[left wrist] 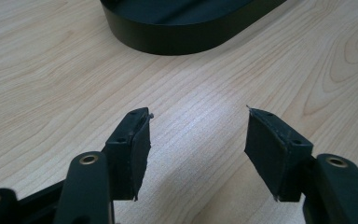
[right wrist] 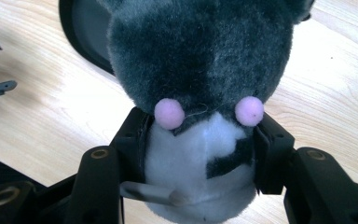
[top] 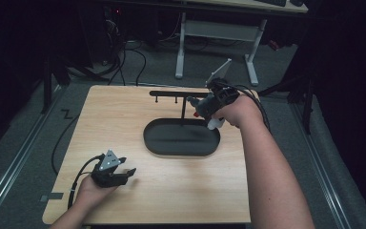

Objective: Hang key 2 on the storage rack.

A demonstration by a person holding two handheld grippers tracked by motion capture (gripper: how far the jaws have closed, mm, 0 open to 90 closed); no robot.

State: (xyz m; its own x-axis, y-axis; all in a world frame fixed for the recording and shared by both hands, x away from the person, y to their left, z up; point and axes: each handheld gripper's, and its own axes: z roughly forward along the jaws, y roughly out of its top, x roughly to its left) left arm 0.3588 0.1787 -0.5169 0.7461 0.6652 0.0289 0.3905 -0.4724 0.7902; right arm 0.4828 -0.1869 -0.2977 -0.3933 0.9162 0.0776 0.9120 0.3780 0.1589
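My right gripper point(top: 201, 109) point(right wrist: 200, 135) is shut on a grey and white plush toy point(right wrist: 200, 51) with two pink cheek dots. It holds the toy point(top: 194, 102) in the air, close to the upright post of a black stand point(top: 183, 109), above the back right of the stand's oval base point(top: 181, 138). The stand's crossbar point(top: 176, 93) runs left from the post, with small pegs hanging under it. My left gripper point(top: 129, 174) point(left wrist: 198, 140) rests low over the table's near left part, open, with nothing between its pads. The oval base point(left wrist: 177, 28) lies ahead of it.
The wooden table point(top: 124, 124) has bare wood around the base. The left gripper's black cable point(top: 78, 176) trails off the near left edge. Behind the table stand a white desk frame point(top: 181, 43) and cables on the grey floor.
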